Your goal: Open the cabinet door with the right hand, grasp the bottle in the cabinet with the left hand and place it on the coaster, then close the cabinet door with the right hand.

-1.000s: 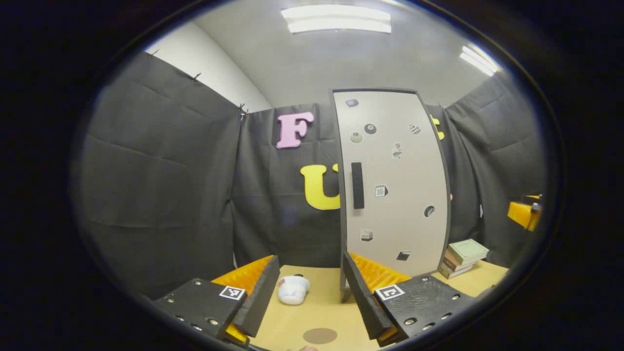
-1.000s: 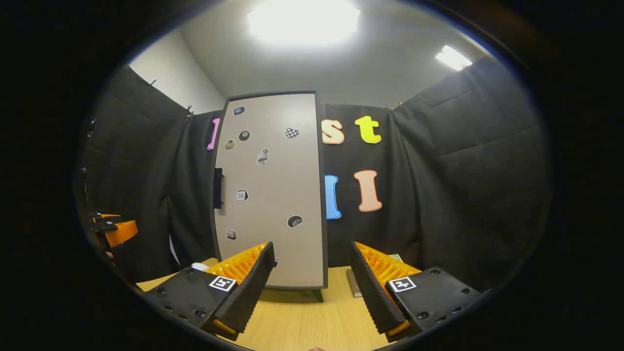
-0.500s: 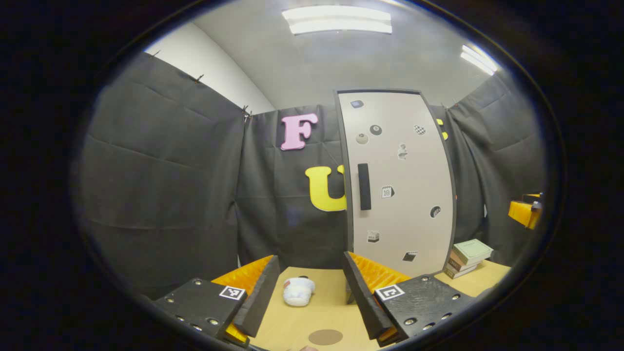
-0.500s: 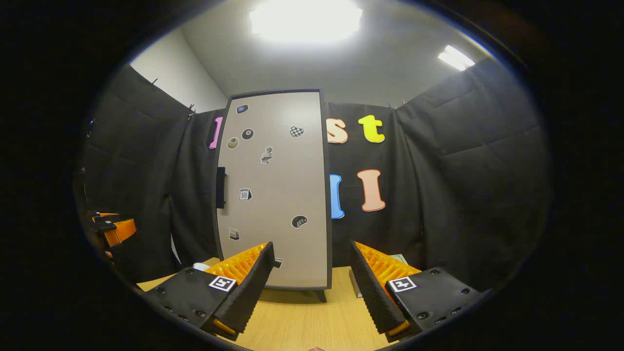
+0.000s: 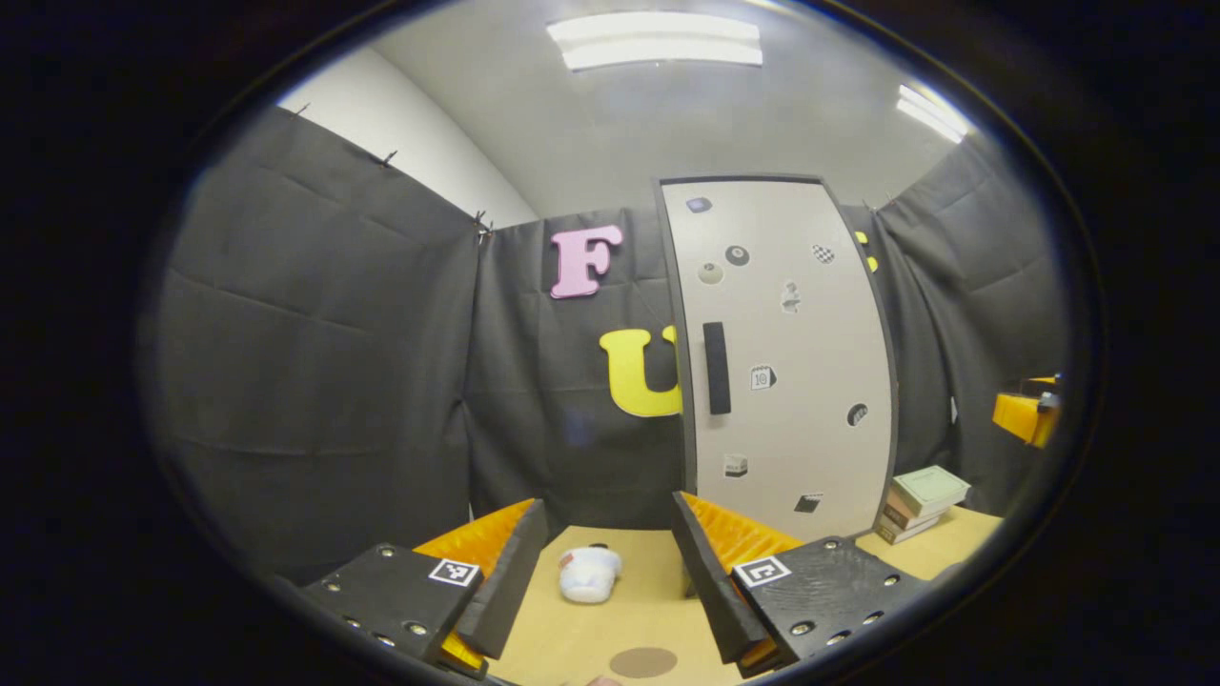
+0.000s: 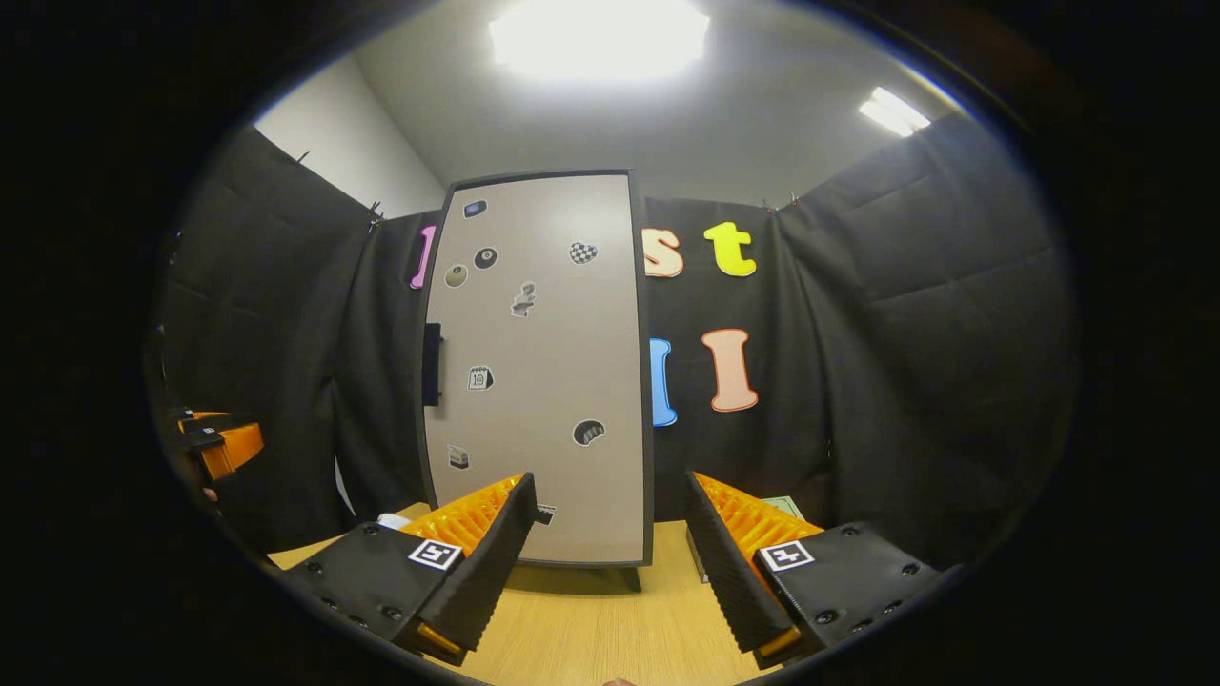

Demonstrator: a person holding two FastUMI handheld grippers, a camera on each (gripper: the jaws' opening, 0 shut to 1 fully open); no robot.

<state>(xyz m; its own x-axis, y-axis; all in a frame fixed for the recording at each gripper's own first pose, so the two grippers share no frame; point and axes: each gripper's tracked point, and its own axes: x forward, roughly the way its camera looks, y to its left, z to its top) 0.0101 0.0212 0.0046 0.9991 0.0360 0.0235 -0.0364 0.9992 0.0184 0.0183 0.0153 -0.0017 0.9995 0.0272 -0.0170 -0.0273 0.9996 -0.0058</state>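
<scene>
Cabinet point(image 5: 791, 362) shifted rightward, perhaps nearer, still shut.

I can't see inside the cabinet point(image 5: 791, 381), because its closed door point(image 6: 543, 381) hides whatever is in there, and the little stickers on the door are too small for me to make out. In the left gripper view the brown coaster point(image 5: 643, 661) is cut off at the bottom edge, and the door covers part of the pile of books point(image 5: 923, 500). In the right gripper view my left gripper point(image 6: 224, 446) is squashed against the dark left edge, so I can't tell how its jaws stand there.
</scene>
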